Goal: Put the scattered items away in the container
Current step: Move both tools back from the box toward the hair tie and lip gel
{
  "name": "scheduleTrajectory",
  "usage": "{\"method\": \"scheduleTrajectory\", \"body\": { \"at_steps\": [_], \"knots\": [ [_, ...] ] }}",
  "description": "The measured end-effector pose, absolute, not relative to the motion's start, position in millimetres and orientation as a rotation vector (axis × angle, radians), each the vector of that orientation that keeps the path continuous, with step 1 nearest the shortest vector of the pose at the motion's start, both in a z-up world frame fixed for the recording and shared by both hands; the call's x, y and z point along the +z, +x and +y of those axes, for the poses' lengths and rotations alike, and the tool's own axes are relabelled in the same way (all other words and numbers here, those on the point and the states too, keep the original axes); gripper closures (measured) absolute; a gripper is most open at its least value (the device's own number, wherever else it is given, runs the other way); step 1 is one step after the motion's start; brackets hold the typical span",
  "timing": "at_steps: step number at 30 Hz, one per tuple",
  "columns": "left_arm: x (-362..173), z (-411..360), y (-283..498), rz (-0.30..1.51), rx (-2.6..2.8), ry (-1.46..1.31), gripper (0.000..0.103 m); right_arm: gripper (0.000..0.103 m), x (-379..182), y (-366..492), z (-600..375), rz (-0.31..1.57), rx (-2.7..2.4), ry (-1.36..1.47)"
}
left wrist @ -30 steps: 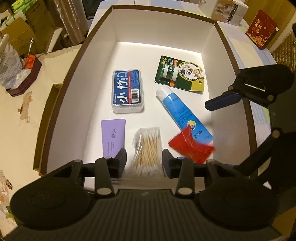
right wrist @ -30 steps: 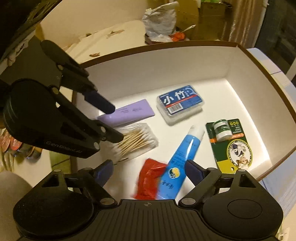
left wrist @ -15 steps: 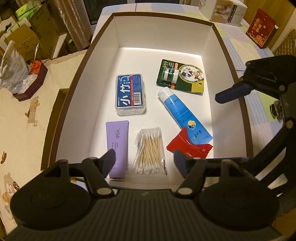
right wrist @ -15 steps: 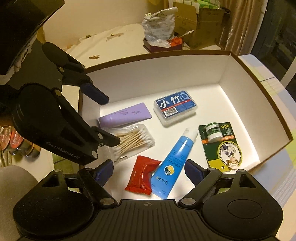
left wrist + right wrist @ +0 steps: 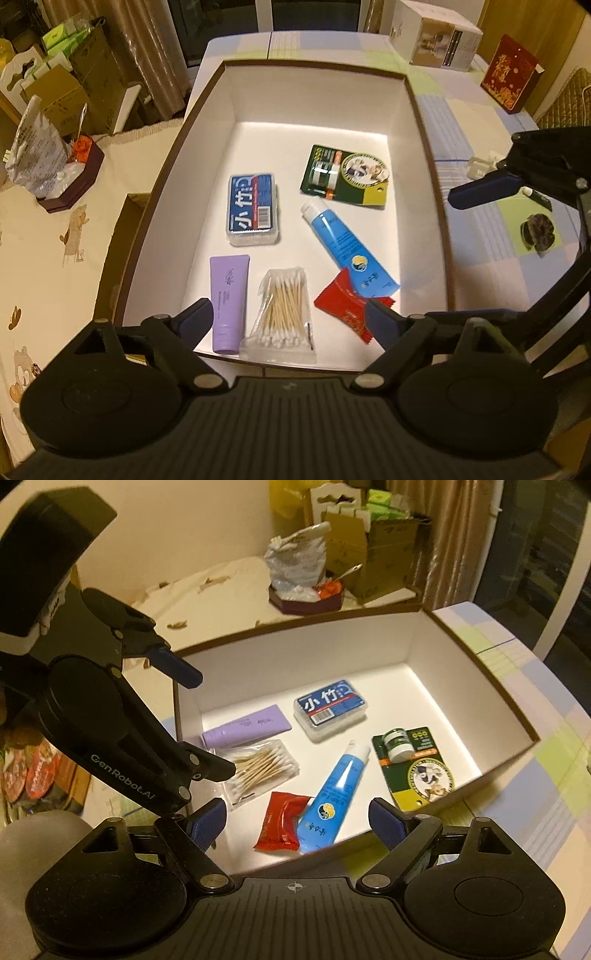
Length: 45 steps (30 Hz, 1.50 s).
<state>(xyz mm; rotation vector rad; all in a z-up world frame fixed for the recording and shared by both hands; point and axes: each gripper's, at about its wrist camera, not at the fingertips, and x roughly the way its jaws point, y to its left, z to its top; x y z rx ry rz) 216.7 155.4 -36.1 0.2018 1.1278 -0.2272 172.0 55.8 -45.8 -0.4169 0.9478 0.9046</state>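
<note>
A white box with a brown rim point(image 5: 207, 96) point(image 5: 476, 657) holds a blue floss case point(image 5: 253, 208) point(image 5: 330, 705), a green balm card point(image 5: 347, 177) point(image 5: 417, 771), a blue tube point(image 5: 347, 247) point(image 5: 334, 794), a red sachet point(image 5: 343, 302) point(image 5: 282, 823), a cotton swab bag point(image 5: 282, 314) point(image 5: 258, 771) and a purple tube point(image 5: 227, 295) point(image 5: 247, 727). My left gripper point(image 5: 290, 321) hovers open above the box's near edge, empty. My right gripper point(image 5: 297, 821) also hangs open and empty over the near rim. Each gripper shows in the other's view.
A cream tablecloth lies left of the box, with a dark tray and a crinkled bag point(image 5: 37, 155) point(image 5: 299, 565). Cardboard boxes point(image 5: 436, 40) and a red box point(image 5: 511, 77) stand at the far right. Small items point(image 5: 535, 232) lie on the checked cloth on the right.
The red sachet dropped from between the left fingers and settled beside the blue tube. Both grippers have pulled back and risen from the box; the left jaws opened wider.
</note>
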Motion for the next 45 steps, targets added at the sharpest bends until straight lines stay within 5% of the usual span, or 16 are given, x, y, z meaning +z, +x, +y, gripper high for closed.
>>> {"method": "scheduleTrajectory", "body": {
  "at_steps": [45],
  "knots": [
    [32.1,51.6,63.6,0.989,-0.315,0.204,0.010,0.014,23.3,30.2,-105.1,0.861,0.678,-0.146]
  ]
}}
